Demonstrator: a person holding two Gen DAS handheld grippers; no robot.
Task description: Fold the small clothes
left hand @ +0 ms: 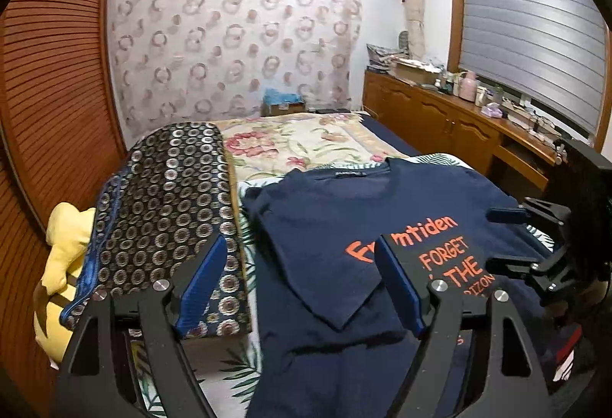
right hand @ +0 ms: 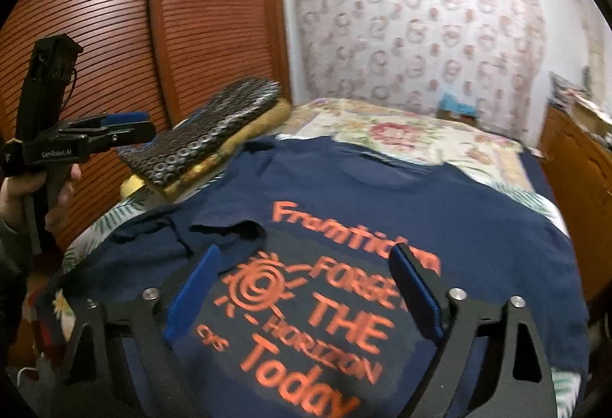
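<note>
Wooden slatted doors close off the left of a bedroom, with a ring-patterned curtain on the far wall and a bed (left hand: 306,139) under a floral cover.

Left wrist view: a navy T-shirt (left hand: 325,246) with orange lettering lies spread on the near part of the bed, collar toward the far end and its left sleeve folded in over the chest. The left tongs (left hand: 302,284) hang just above it, spread wide with nothing between the blue pads; the folded sleeve tip lies in the gap below them. A dark ring-patterned cushion (left hand: 168,211) sits left of the shirt, beside a yellow plush (left hand: 61,257). The right tongs (left hand: 501,238) reach in from the right edge over the shirt's right side, spread too.

Right wrist view: the right tongs (right hand: 302,288) are held apart and empty above the printed chest of the T-shirt (right hand: 382,196), framing the sun print and words. At far left a hand (right hand: 23,196) holds the left tongs (right hand: 126,127) clear of the shirt's left edge.
</note>
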